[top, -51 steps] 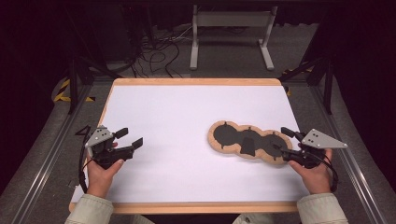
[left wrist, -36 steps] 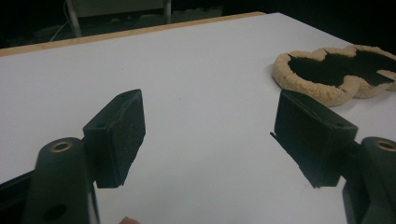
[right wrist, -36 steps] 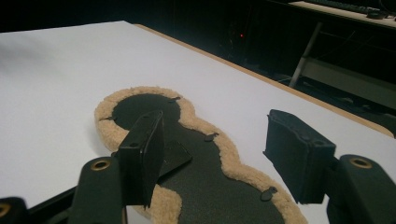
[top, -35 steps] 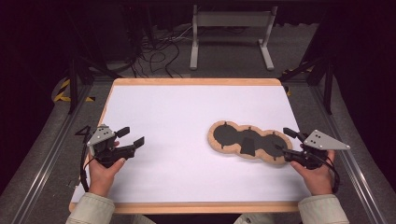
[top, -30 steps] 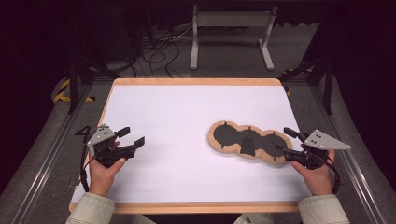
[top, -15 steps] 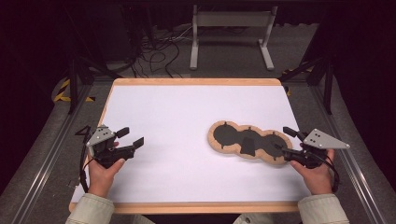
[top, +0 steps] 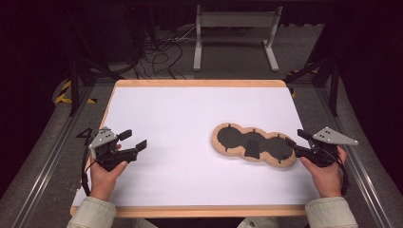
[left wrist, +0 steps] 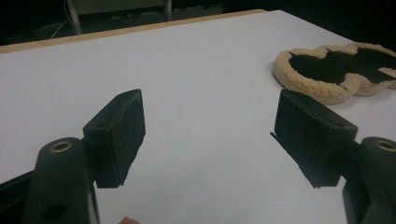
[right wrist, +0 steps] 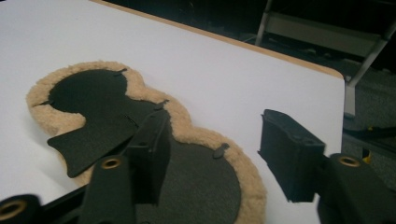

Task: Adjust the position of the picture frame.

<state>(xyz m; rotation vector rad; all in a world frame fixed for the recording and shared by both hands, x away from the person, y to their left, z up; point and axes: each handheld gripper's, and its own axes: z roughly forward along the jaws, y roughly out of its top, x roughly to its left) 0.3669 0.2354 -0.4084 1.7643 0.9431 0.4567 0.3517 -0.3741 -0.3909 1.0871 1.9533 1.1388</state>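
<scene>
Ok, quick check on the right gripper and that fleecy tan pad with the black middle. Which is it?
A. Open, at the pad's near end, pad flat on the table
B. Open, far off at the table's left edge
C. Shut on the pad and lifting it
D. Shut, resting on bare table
A: the right gripper has its fingers spread apart over the near end of the pad, which lies flat on the table.

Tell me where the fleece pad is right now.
In the high view the fleece pad lies flat on the table's right half, its right end at the right gripper.
</scene>
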